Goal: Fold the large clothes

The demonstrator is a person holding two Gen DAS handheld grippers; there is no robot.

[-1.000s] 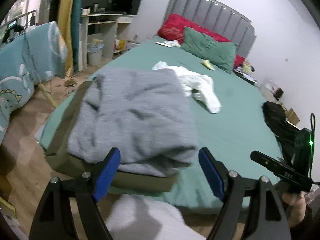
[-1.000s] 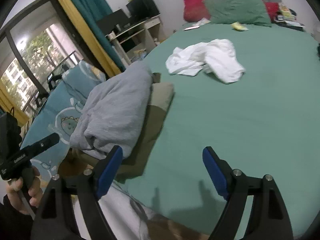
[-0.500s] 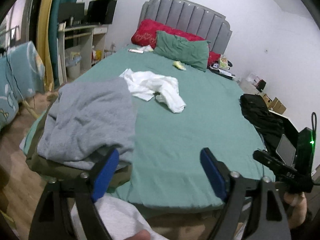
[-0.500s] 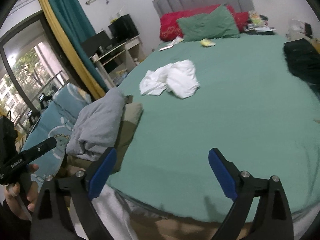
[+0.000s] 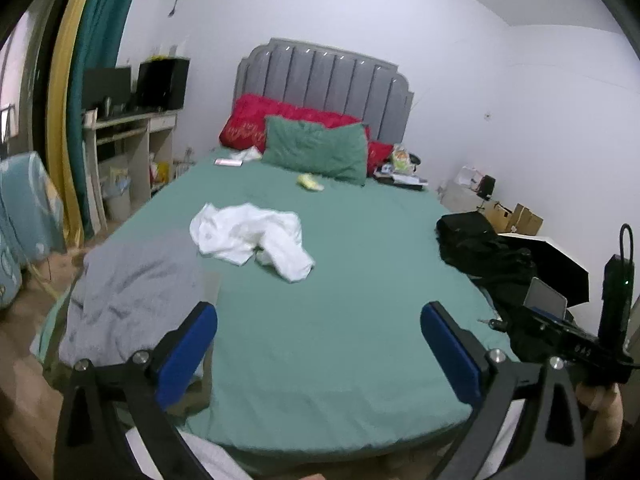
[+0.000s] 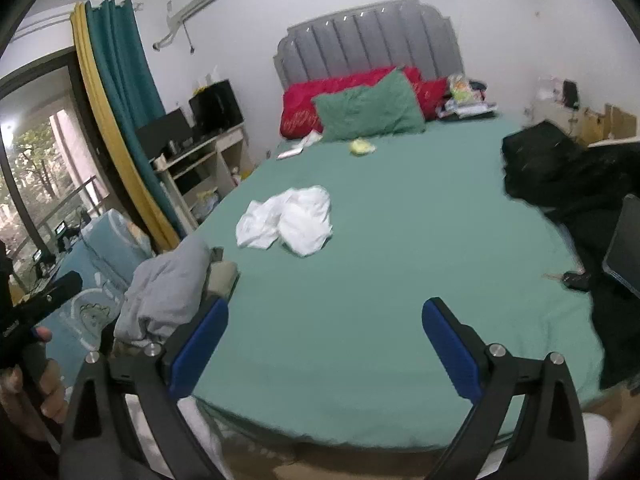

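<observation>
Risk at the bed's corner

Grey garment lies heaped at the green bed corner — it could slide off. Left gripper and right gripper are opening, empty; we may snag the white garment unevenly.

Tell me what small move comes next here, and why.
Probably reach both grippers toward the crumpled white garment: the left gripper and right gripper are opening and empty, the grey garment already lies stacked at the bed's corner.
</observation>
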